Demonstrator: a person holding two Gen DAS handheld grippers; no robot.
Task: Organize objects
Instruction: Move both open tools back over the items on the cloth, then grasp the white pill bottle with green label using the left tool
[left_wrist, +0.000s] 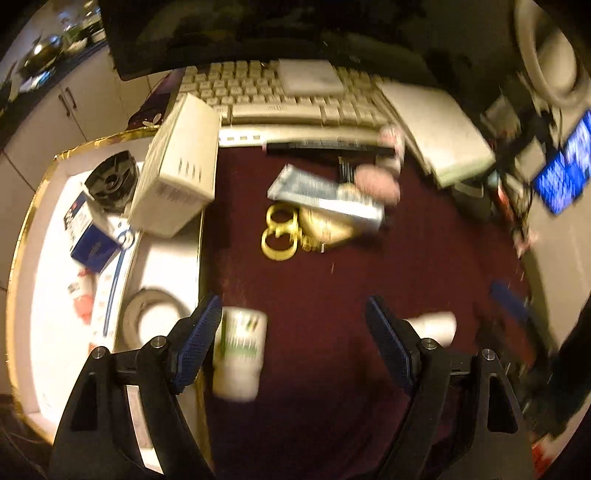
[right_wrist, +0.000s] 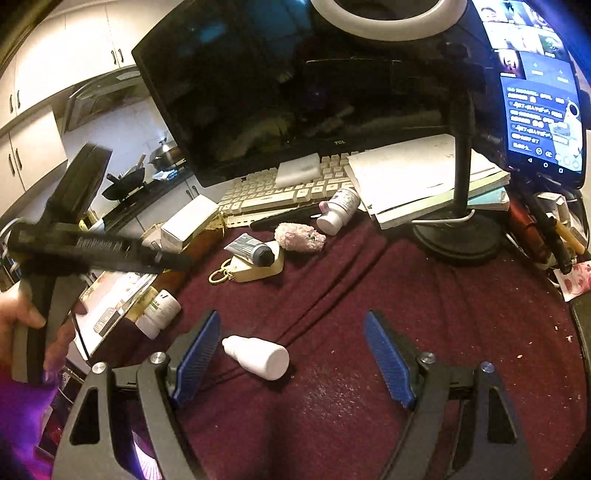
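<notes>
Desk with maroon cloth (right_wrist: 369, 295), cluttered. Right gripper (right_wrist: 291, 360) released, jaws spread wide, nothing pressed between them. Small white dropper bottle (right_wrist: 258, 356) lies on its side on the cloth, nearer the left finger than the right, nozzle toward the left.

Left gripper (left_wrist: 293, 341) also released and empty. A green-labelled white pill bottle (left_wrist: 240, 354) lies just beside its left finger, at the edge of the gold-rimmed tray (left_wrist: 33, 206) that already holds boxes and a tape roll.

Judgement: dropper bottle looks light, stiff plastic, smooth and round, so likely to roll or squirt out of a pinch. Best taken across the wide body, pads square to its sides, not at the tapered nozzle. Pill bottle similar; grip mid-label.
</notes>
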